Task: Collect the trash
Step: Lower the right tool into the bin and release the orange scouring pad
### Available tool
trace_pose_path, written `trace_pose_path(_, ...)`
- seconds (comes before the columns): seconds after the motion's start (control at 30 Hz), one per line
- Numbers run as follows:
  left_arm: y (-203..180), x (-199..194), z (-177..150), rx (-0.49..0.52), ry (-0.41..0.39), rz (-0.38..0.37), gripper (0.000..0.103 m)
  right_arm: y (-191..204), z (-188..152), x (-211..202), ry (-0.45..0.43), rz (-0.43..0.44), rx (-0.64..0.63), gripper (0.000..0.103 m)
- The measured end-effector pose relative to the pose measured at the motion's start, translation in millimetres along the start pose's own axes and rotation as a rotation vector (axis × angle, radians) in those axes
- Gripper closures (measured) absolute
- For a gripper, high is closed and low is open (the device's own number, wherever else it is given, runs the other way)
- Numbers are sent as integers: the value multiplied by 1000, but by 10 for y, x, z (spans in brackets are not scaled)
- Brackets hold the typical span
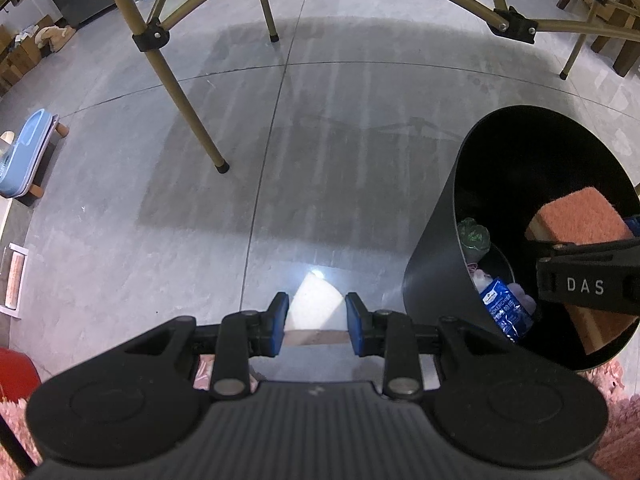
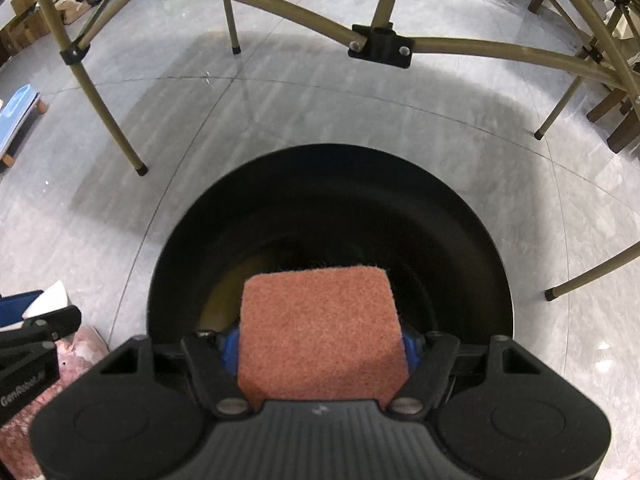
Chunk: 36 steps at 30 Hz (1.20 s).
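A black trash bin [image 1: 436, 264] stands on the grey tile floor, right of my left gripper [image 1: 316, 314]. Inside it lie a blue tissue packet [image 1: 506, 312] and a green-patterned wrapper [image 1: 474, 236]. The left gripper's blue pads [image 1: 280, 320] are shut on a white piece of trash [image 1: 316, 304], held beside the bin over the floor. My right gripper [image 2: 320, 346] is shut on an orange-red scouring sponge [image 2: 320, 328] and hangs over the bin's mouth [image 2: 332, 216]. The left wrist view shows the same sponge [image 1: 580, 216] at the bin's rim.
Tan folding table legs [image 1: 182, 96] and cross bars [image 2: 380, 46] stand beyond the bin. A pink shaggy rug [image 2: 80, 352] lies under both grippers. A blue pet bowl stand [image 1: 28, 160] sits at the left, wooden chair legs [image 2: 616, 120] at the right.
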State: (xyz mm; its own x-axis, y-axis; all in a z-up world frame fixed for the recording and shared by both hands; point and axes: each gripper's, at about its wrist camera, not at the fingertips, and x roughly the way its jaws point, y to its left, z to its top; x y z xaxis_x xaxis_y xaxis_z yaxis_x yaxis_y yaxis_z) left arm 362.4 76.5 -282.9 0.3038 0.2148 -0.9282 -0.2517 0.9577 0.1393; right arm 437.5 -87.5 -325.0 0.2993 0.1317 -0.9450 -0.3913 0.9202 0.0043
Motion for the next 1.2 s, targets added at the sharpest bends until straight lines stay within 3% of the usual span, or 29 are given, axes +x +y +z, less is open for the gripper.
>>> trace_pose_path(0.27,-15,9,-2,3,-1,2,72,-23,20,-23,-6,-7,10,32)
trace_pose_path(0.4,-12,8,-2,2,-1,3,72,-43,17,-25,-11,-2,19,1)
trace_pose_path(0.43,-17,7,-2,1,-2,5,72,-49,11,-33,-15,-7,18,0)
trace_pose_path(1.2,-52,-99,21,-2,-24,-8,72,-65,17,-101,-33,-12,17,0)
